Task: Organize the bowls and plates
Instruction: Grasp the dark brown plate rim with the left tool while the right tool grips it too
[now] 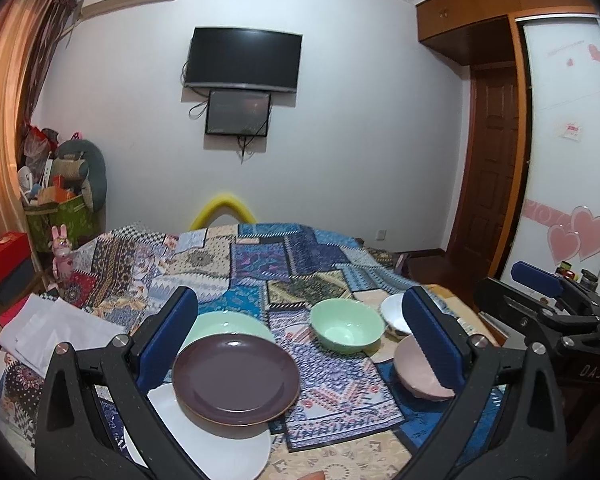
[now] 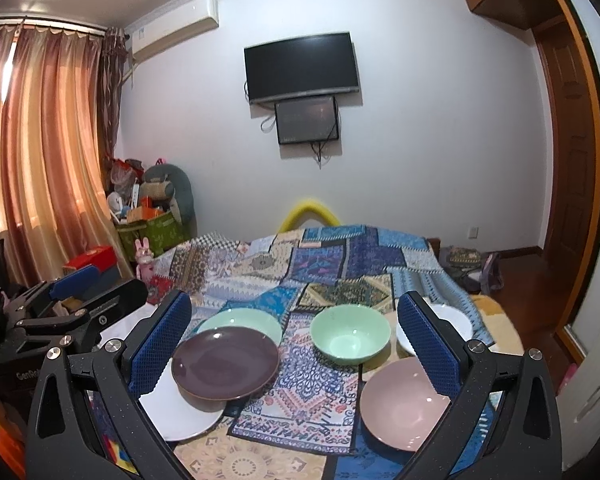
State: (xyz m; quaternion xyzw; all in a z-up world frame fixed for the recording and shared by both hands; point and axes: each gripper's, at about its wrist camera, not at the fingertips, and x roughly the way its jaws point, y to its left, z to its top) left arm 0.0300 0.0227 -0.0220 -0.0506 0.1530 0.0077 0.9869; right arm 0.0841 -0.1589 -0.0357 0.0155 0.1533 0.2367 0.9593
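Observation:
A dark purple plate (image 1: 236, 380) (image 2: 226, 362) rests tilted across a white plate (image 1: 204, 444) (image 2: 184, 412) and a pale green plate (image 1: 228, 322) (image 2: 240, 320) on the patchwork cloth. To the right lie a green bowl (image 1: 346, 330) (image 2: 350, 334), a white bowl (image 1: 392, 312) (image 2: 456, 320) and a pink bowl (image 1: 414, 372) (image 2: 404, 404). My left gripper (image 1: 300, 308) hovers open over the dishes, holding nothing. My right gripper (image 2: 294, 308) is open too, with nothing in it. Each gripper shows at the edge of the other's view.
The patchwork cloth (image 1: 260, 264) covers a raised surface running back towards the wall. White folded fabric (image 1: 48, 332) lies at the left edge. Boxes and a cluttered bin (image 2: 152, 228) stand by the curtain; a wooden door (image 1: 488, 160) is at the right.

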